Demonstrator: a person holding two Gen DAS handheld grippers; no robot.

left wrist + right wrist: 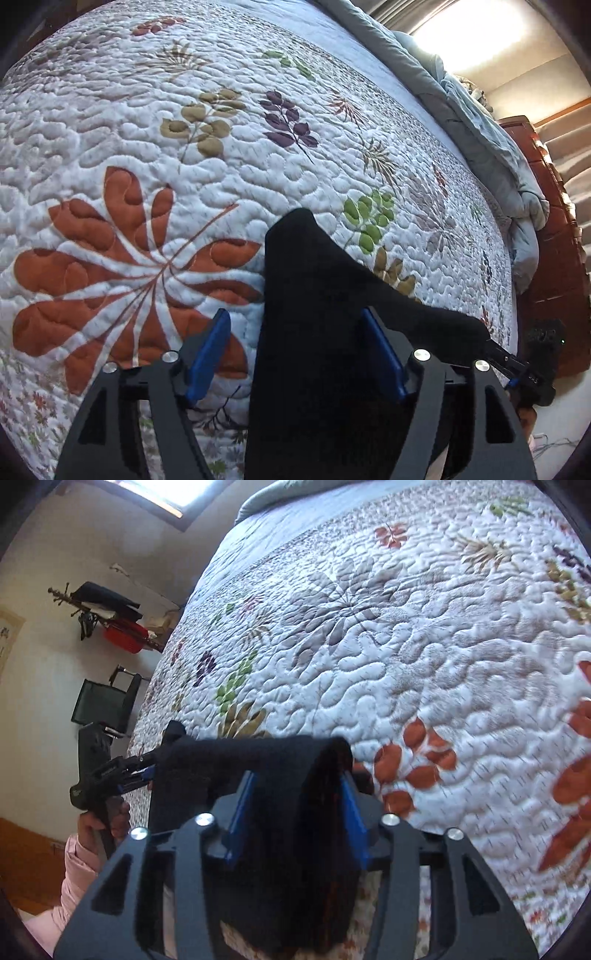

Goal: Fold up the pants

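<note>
The black pants [314, 266] are bunched and raised over a floral quilt [147, 147]. In the left wrist view my left gripper [295, 314] is open. The cloth lies against its right blue pad [382, 358], and quilt shows between the cloth and its left pad. From there the pants stretch right to my right gripper [498, 356]. In the right wrist view the pants [258, 753] fill the space between the blue pads of my right gripper [297, 775], which is shut on them. The cloth runs left to my left gripper [142, 768], held by a hand in a pink sleeve [81, 849].
The quilt [406, 646] covers the whole bed. A grey-blue duvet [480, 122] is heaped along the far edge beside a brown wooden frame [554, 240]. Off the bed stand a coat rack with clothes [107, 616] and a black chair [107, 701].
</note>
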